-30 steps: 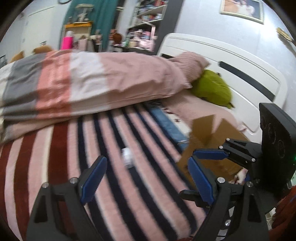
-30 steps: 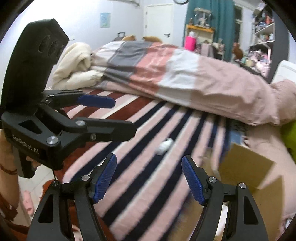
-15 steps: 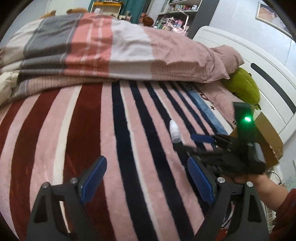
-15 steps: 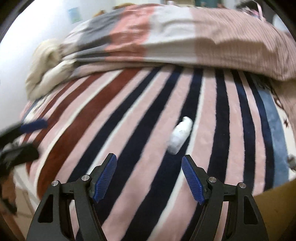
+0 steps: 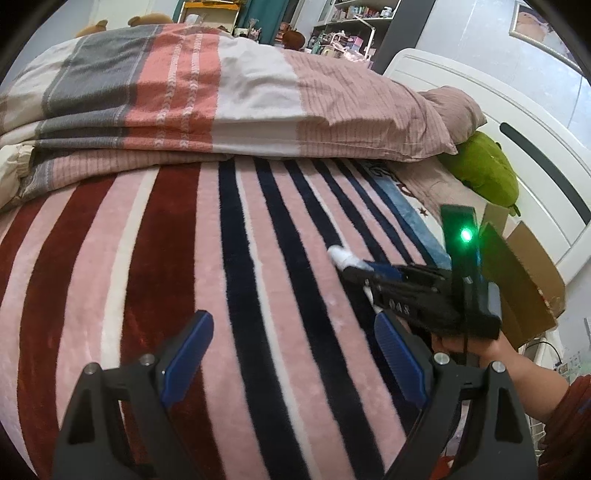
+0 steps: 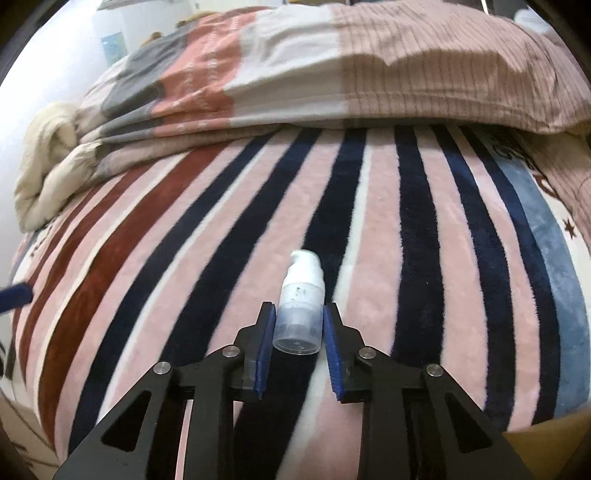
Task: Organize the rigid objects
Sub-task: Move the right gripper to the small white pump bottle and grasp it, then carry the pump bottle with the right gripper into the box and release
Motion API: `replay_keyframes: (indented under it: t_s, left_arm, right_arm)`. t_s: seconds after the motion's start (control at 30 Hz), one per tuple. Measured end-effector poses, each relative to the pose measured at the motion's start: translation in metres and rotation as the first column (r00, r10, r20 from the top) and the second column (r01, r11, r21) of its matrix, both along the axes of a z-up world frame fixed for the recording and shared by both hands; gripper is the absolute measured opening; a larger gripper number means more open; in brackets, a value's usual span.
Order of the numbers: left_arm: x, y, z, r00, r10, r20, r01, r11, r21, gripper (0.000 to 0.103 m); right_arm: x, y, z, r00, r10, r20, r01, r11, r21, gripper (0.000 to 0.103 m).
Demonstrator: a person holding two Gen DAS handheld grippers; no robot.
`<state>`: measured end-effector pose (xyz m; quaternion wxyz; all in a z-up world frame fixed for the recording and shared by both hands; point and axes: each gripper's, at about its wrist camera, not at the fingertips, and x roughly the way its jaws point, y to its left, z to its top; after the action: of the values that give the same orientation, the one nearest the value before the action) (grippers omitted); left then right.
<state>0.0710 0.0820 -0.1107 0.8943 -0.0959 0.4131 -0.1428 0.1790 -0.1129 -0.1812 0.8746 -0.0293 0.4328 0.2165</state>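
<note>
One pump bottle (image 6: 300, 306) lying at 12 o'clock, flanked by near-closed right gripper (image 6: 299, 345) pads, contact unclear; pending: squeeze, lift toward cardboard box (image 5: 524, 280); left gripper (image 5: 295, 362) wide, empty.

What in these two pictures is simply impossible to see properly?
- Small pump bottle, right wrist view: print on it blurred, unreadable. In the left wrist view the right hand-held gripper covers most of it.
- Cardboard box, left wrist view: inside hidden by its flaps and that gripper.
- Shelf items, left wrist view: too small to identify.
- Left hand-held gripper: open, holding nothing.
</note>
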Motion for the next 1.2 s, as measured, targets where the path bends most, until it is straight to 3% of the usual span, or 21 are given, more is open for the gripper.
replay_keyframes:
  t_s: [0.17,0.23,0.33,0.47,0.77,0.9,1.07,1.1,1.2]
  left_arm:
    - [-0.009,-0.012,0.017,0.999,-0.025,0.028,0.026,0.999,-0.035,0.087]
    - [-0.013,-0.016,0.022,0.999,-0.026,0.038,0.027,0.999,-0.037,0.087]
    - [-0.023,-0.021,0.027,0.998,-0.03,0.048,0.031,0.999,-0.031,0.087]
    - [-0.032,-0.019,0.026,0.999,-0.015,0.038,0.016,1.0,-0.021,0.087]
    - [-0.039,-0.013,0.03,0.999,-0.011,0.033,0.011,1.0,-0.013,0.087]
    - [-0.041,-0.019,0.038,0.999,-0.032,0.042,0.033,0.999,-0.028,0.087]
    - [-0.042,-0.044,0.059,0.99,-0.113,0.083,0.12,0.989,-0.085,0.085]
    - [-0.042,-0.048,0.062,0.988,-0.125,0.09,0.133,0.987,-0.087,0.082]
    - [-0.037,-0.074,0.075,0.975,-0.197,0.105,0.21,0.97,-0.12,0.058]
  right_arm:
    - [-0.037,0.001,0.031,0.993,0.109,0.034,-0.11,0.994,0.025,0.02]
    - [-0.053,0.006,0.042,0.986,0.162,0.034,-0.162,0.987,-0.008,0.02]
    - [-0.066,0.007,0.033,0.98,0.192,-0.05,-0.193,0.981,-0.023,0.02]
    - [-0.074,0.006,0.005,0.976,0.193,-0.097,-0.2,0.978,-0.065,0.02]
    - [-0.074,0.011,0.001,0.983,0.172,-0.068,-0.177,0.981,-0.077,0.02]
    - [-0.088,0.012,0.027,0.976,0.216,-0.011,-0.216,0.976,-0.039,0.02]
    - [-0.118,0.006,0.088,0.952,0.285,0.108,-0.292,0.955,0.056,0.02]
    - [-0.125,0.002,0.101,0.945,0.298,0.137,-0.31,0.948,0.072,0.02]
    - [-0.14,-0.01,0.127,0.93,0.311,0.194,-0.334,0.937,0.099,0.02]
